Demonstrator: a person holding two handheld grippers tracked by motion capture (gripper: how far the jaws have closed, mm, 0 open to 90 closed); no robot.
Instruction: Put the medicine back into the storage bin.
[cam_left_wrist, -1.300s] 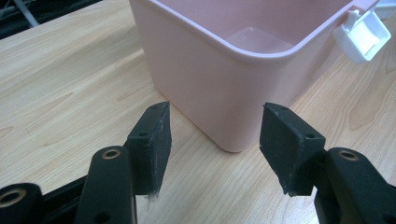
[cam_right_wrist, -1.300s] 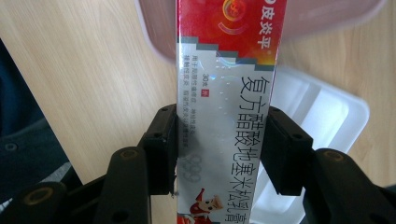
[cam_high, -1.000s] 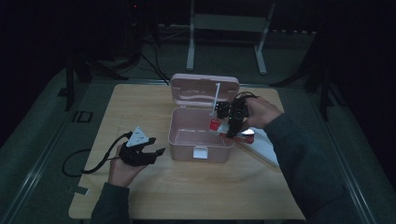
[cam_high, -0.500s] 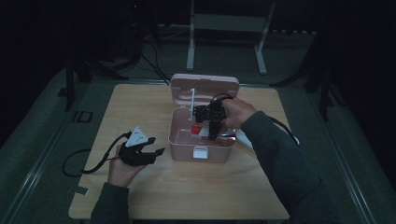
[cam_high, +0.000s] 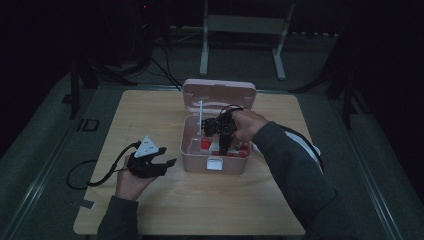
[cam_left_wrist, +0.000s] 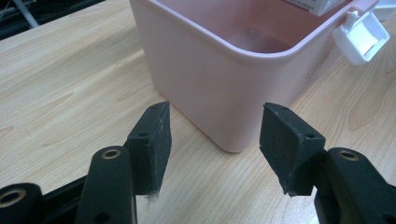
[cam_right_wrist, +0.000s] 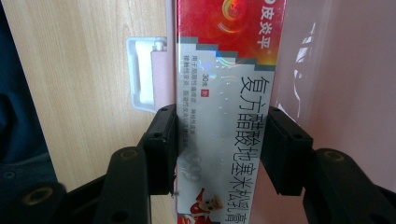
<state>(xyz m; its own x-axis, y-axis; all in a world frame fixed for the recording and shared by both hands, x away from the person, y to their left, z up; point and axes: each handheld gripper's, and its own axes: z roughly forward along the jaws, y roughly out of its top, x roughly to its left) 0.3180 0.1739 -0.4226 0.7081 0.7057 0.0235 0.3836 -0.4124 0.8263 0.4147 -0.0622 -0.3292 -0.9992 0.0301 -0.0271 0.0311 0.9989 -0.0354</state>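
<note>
A pink plastic box (cam_high: 186, 146) stands open at the table's middle, its lid (cam_high: 219, 92) tipped back. My right gripper (cam_high: 223, 146) reaches down into it, shut on a long red and white carton (cam_high: 241, 149). In the right gripper view the pads (cam_right_wrist: 162, 144) press both long sides of the carton (cam_right_wrist: 224, 70), which lies over the box's pink inside (cam_right_wrist: 336, 93) beside the white latch (cam_right_wrist: 142, 70). My left gripper (cam_high: 162, 164) rests on the table left of the box, open and with nothing in it. Its jaws (cam_left_wrist: 215, 144) face the box's corner (cam_left_wrist: 210, 79).
A thin white upright piece (cam_high: 200, 117) stands at the box's back left. The white latch (cam_high: 214, 163) hangs on the front wall. Something white (cam_high: 314, 150) lies right of the box, partly under the right sleeve. Bare wood spreads along the table's front and left.
The right gripper has carried the carton leftward and down, from beside the box's right edge into the box. The left gripper has stayed where it was.
</note>
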